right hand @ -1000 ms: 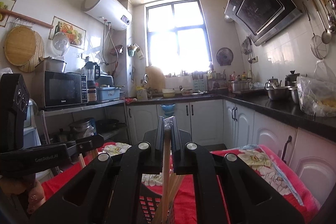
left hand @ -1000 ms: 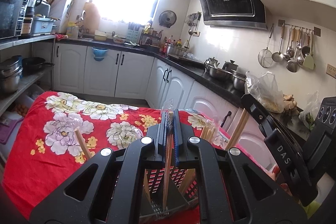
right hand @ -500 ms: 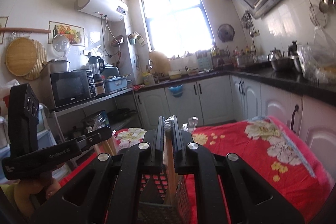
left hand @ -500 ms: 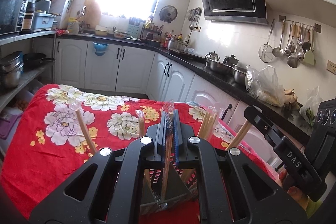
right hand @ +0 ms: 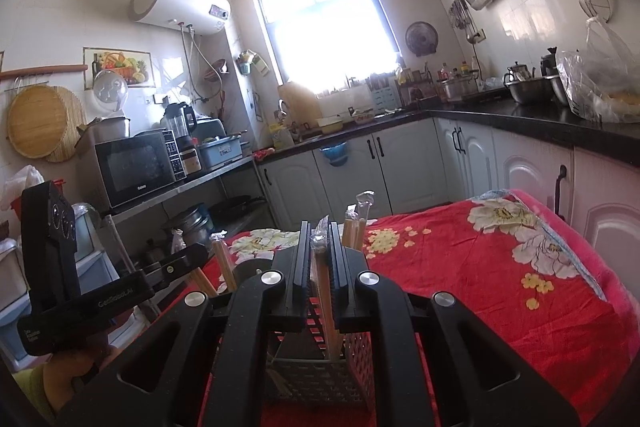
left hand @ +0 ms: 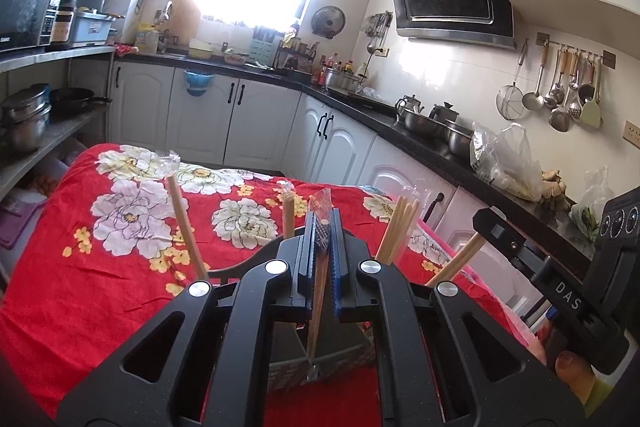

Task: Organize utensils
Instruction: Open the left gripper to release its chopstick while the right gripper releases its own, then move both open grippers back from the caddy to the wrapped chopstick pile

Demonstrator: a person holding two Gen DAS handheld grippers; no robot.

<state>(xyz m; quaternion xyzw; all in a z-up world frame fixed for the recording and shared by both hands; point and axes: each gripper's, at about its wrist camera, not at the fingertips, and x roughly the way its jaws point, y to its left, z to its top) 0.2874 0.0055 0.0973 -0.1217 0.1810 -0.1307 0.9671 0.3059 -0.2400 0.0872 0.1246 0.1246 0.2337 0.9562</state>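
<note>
My left gripper point(left hand: 321, 227) is shut on a plastic-wrapped pair of wooden chopsticks point(left hand: 318, 303) whose lower end rests in a grey perforated utensil basket point(left hand: 320, 367). My right gripper point(right hand: 320, 239) is shut on another wrapped pair of chopsticks point(right hand: 326, 307), standing in the same basket point(right hand: 316, 375). Several more wrapped chopsticks point(left hand: 182, 223) lean upright in the basket around both grippers. The right gripper's body point(left hand: 560, 291) shows at the right of the left wrist view, and the left one point(right hand: 80, 291) shows at the left of the right wrist view.
The basket stands on a table under a red flowered cloth point(left hand: 120, 219). White kitchen cabinets with a black counter point(left hand: 360, 99) run behind and to the right. A shelf with pots and a microwave point(right hand: 136, 171) stands at the left.
Both grippers have tilted and lowered over the basket, bringing the table and basket further into view. Both stay shut on their chopsticks.
</note>
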